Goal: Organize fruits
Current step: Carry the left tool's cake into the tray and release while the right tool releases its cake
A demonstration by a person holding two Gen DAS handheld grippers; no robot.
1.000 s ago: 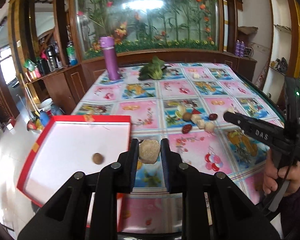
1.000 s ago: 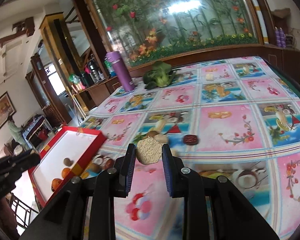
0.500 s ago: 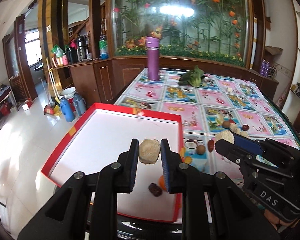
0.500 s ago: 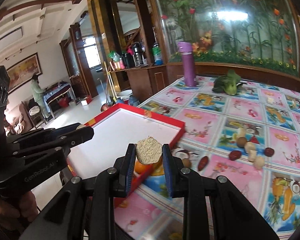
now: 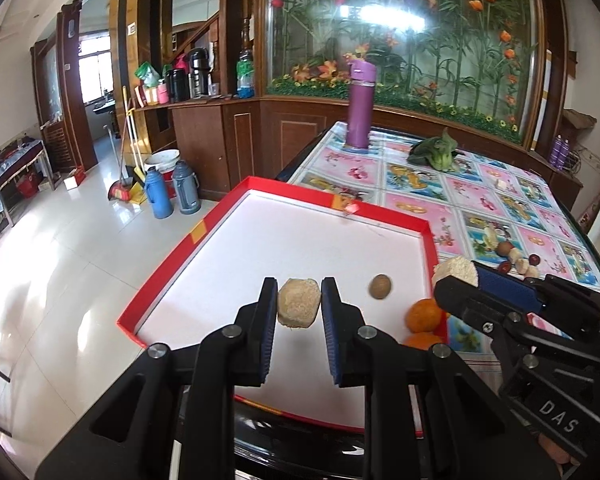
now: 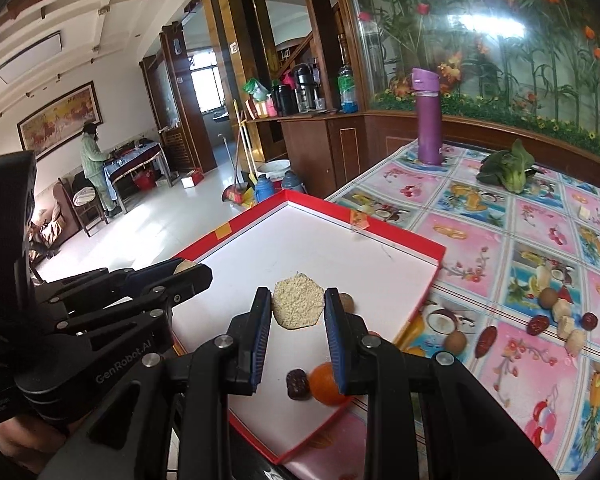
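Observation:
My left gripper (image 5: 299, 307) is shut on a beige, rough round piece (image 5: 298, 307) and hovers over the white floor of the red-rimmed tray (image 5: 284, 248). My right gripper (image 6: 298, 307) is shut on a flat, grainy beige piece (image 6: 298, 301), also above the tray (image 6: 324, 252). In the tray lie a brown round fruit (image 5: 379, 286), oranges (image 5: 425, 314) and a dark red date (image 6: 297, 384). The right gripper shows at the right in the left wrist view (image 5: 458, 274); the left one shows at the left in the right wrist view (image 6: 188, 270).
On the patterned tablecloth (image 6: 480, 240) right of the tray lie several dates, nuts and pale pieces (image 6: 560, 316). A purple bottle (image 5: 360, 104) and a green leafy vegetable (image 5: 436, 154) stand at the far end. The tray overhangs the table's left edge; floor, thermoses and a person lie beyond.
Both grippers have swung left from the loose fruit on the tablecloth to above the tray, each still holding its beige piece. The two grippers have come closer together.

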